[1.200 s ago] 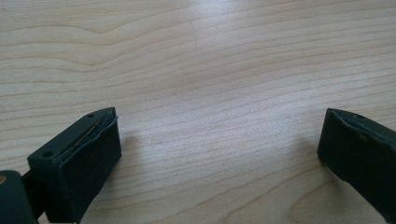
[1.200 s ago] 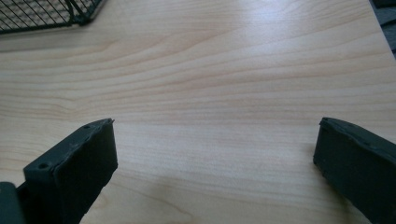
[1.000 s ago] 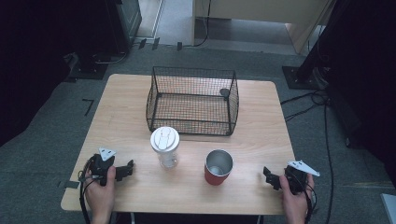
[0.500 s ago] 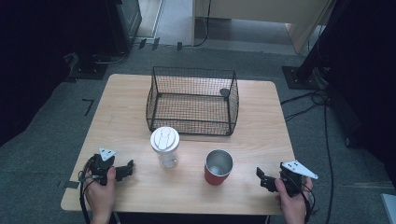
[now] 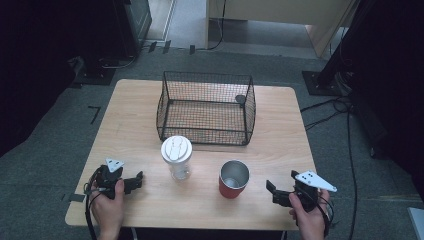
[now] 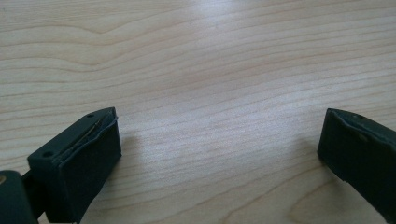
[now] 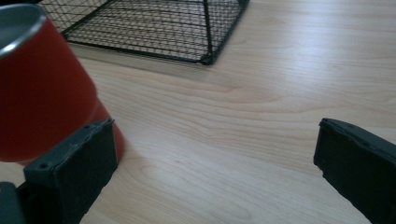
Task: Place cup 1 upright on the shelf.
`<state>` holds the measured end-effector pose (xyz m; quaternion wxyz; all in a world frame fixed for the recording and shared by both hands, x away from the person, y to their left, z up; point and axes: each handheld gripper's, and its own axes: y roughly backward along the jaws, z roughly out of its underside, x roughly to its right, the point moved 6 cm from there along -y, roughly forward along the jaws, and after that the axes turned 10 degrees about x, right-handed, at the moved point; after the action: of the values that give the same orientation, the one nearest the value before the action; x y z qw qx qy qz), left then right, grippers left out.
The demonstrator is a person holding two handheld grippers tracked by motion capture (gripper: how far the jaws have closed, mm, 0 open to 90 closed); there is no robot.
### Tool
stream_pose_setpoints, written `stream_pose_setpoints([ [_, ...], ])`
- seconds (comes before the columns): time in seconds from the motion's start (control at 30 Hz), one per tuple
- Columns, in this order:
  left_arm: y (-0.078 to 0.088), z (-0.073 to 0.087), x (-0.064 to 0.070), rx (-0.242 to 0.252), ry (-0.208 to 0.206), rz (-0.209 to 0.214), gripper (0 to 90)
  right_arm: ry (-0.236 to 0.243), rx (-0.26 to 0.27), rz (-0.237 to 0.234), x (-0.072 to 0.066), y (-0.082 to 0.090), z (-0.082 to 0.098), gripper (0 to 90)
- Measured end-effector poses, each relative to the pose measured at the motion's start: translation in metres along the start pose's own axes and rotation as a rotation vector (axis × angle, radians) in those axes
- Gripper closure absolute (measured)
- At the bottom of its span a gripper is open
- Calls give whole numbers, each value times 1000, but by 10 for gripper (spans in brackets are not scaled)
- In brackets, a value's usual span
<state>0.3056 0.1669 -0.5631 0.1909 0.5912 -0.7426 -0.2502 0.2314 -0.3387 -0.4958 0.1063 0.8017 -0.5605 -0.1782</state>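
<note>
A red cup (image 5: 233,179) with a metal inside stands open-topped near the table's front, right of centre. Left of it stands a clear tumbler with a white lid (image 5: 176,156). Behind both sits a black wire basket (image 5: 206,107) with a small dark round object (image 5: 240,99) at its far right corner. My right gripper (image 5: 272,192) is open, low over the wood, a little to the right of the red cup (image 7: 42,88). My left gripper (image 5: 136,181) is open near the front left, left of the tumbler, with bare wood between its jaws (image 6: 219,140).
The light wooden table (image 5: 130,120) has rounded corners; its front edge runs just under both hands. The basket's near corner (image 7: 208,58) lies ahead of the right gripper. Cables (image 5: 345,125) and dark stands surround the table on the grey floor.
The right gripper has slid left toward the red cup. The left hand and its gripper have stayed where they were.
</note>
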Motion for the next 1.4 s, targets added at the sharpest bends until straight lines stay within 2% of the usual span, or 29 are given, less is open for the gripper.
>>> stream_pose_setpoints([
  [0.23,0,0,0,0,0,0,0,34,0,-50,-19,0,-7,0],
  [0.4,0,0,0,0,0,0,0,46,9,-69,-31,1,-12,0],
  [0.63,0,0,0,0,0,0,0,60,21,-125,-48,0,-16,0],
  [1.0,0,0,0,0,0,0,0,77,17,-173,-64,-3,-16,0],
  [1.1,0,0,0,0,0,0,0,85,23,-205,-72,-4,-17,0],
  [1.4,0,0,0,0,0,0,0,99,14,-240,-84,-9,-16,0],
])
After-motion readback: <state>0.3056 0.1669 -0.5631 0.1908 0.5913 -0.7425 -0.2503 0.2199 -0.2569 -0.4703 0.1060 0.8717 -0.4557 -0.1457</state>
